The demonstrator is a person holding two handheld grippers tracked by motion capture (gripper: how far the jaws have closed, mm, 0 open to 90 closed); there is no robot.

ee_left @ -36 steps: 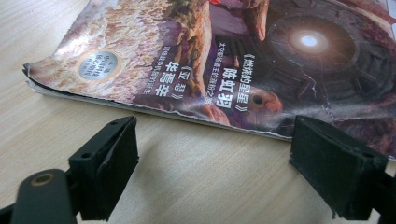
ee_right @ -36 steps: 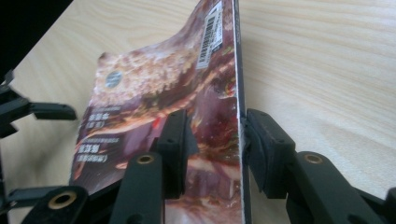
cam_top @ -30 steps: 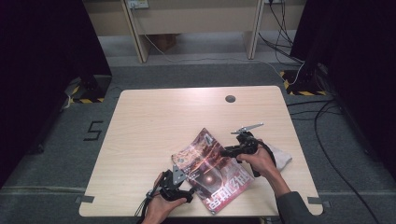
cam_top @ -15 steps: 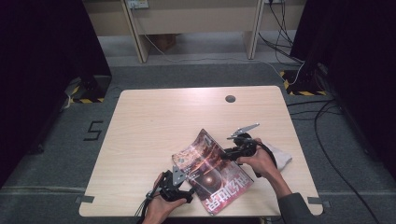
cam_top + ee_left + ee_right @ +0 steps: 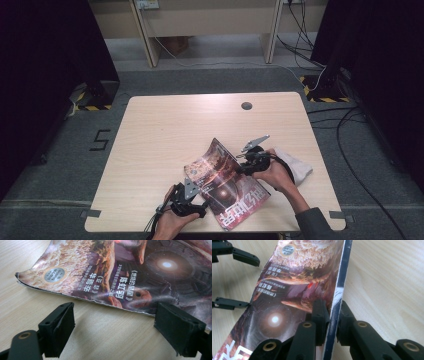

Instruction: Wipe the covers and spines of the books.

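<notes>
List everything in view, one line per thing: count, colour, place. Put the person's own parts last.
magazine: one, glossy dark red and brown cover with white lettering, near edge of the table, its spine side lifted.
white cloth: one, white, on the table under the right hand.
table: one, light wood with a small dark round hole near the far edge.
desk legs: two, beige, on the floor beyond the table.
cables: several, black, on the grey floor at right.
left gripper: one, black, jaws open, just short of the magazine's near edge.
right gripper: one, black, has just closed on the magazine's spine edge.
hands: two, at the table's near edge.
</notes>
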